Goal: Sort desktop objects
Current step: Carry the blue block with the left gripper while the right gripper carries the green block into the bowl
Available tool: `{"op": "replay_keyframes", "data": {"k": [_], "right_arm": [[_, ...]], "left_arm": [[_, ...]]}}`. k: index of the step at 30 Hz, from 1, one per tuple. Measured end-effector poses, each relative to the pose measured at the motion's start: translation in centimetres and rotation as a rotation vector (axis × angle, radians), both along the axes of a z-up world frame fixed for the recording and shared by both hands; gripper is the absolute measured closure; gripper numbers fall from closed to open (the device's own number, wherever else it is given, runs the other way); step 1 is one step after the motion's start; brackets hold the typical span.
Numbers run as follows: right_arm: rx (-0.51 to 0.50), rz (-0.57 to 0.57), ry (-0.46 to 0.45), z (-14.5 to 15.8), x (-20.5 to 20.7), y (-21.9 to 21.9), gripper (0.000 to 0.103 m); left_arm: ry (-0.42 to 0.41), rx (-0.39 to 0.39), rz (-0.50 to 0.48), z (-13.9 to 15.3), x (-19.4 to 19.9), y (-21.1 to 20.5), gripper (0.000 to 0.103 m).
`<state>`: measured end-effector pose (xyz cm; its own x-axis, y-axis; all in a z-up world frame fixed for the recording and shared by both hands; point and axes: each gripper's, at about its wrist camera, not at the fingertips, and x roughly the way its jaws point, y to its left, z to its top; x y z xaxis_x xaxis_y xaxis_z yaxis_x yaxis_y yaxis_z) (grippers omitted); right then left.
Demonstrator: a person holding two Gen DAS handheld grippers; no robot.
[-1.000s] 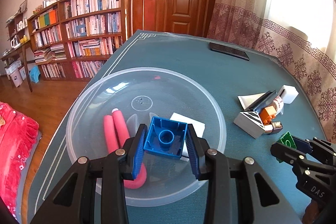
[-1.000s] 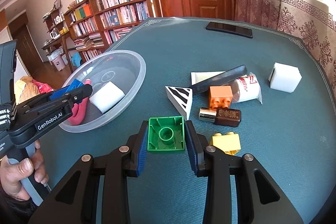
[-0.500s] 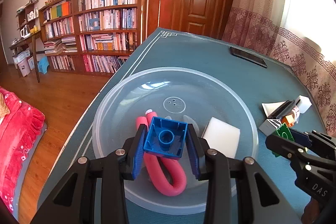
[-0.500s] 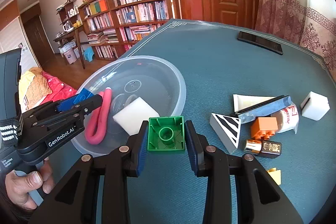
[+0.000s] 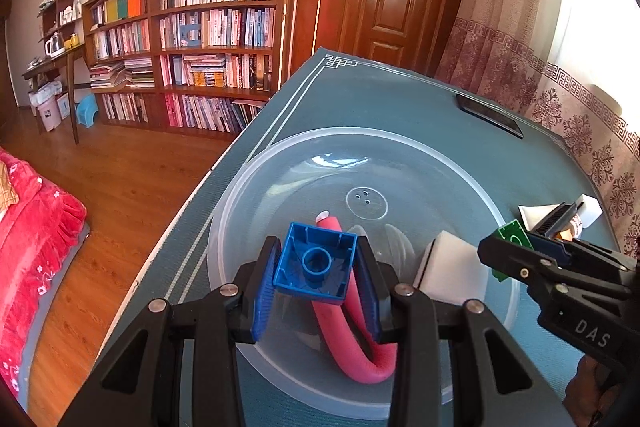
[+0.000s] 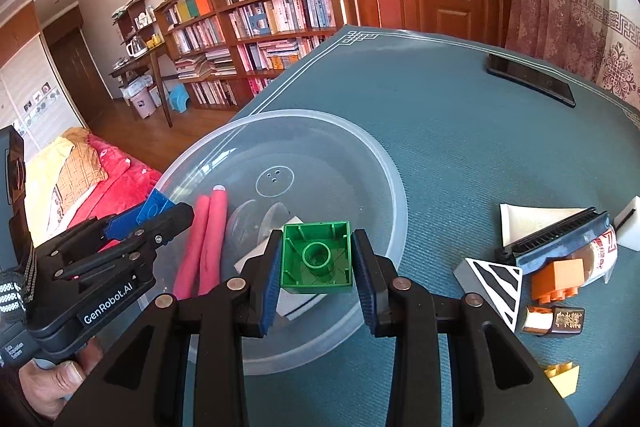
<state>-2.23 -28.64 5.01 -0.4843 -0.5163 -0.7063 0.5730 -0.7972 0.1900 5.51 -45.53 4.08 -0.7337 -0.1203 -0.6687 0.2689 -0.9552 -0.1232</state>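
Teal cloth covers the table (image 6: 460,131), which fills the lower and right parts of both views. Nearest, at bottom centre of the left wrist view, the left gripper (image 5: 316,277) is clamped on a blue brick (image 5: 316,263) squarely between its pads, hollow side to the camera; likewise the right gripper (image 6: 318,263) grips a green brick (image 6: 317,257) in the right wrist view. Compared with a second ago, both grippers have moved in over the clear plastic bowl (image 6: 384,163), which now sits larger and more central, the green brick over its near rim instead of over bare cloth. Inside the bowl lie a pink foam tube (image 5: 352,347) and a white block (image 5: 452,275). At right centre of the right wrist view, outside the bowl, lie a striped wedge (image 6: 496,279), an orange brick (image 6: 560,277) and a yellow brick (image 6: 564,379). Farther off, a black phone (image 6: 528,79) lies near the table's far edge, with bookshelves (image 5: 200,39) in the upper left.
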Motion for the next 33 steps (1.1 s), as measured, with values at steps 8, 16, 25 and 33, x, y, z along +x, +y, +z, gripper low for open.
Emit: {"op": "replay_keyframes", "data": {"k": [8, 16, 25, 33], "right_arm": [[-0.026, 0.003, -0.020, -0.1, -1.3, -0.8, 0.066], [-0.051, -0.024, -0.051, -0.6, -1.7, 0.5, 0.057], [-0.065, -0.026, -0.038, -0.3, -0.9, 1.3, 0.057], [-0.094, -0.046, -0.021, 0.3, -0.5, 2.1, 0.057]], "left_arm": [[-0.014, 0.015, -0.024, -0.2, -0.4, 0.0, 0.061], [0.005, 0.033, -0.041, 0.2, -0.6, 0.4, 0.025], [-0.009, 0.011, -0.020, 0.2, -0.6, 0.7, 0.021], [-0.012, -0.033, 0.004, 0.5, -0.2, 1.1, 0.017]]}}
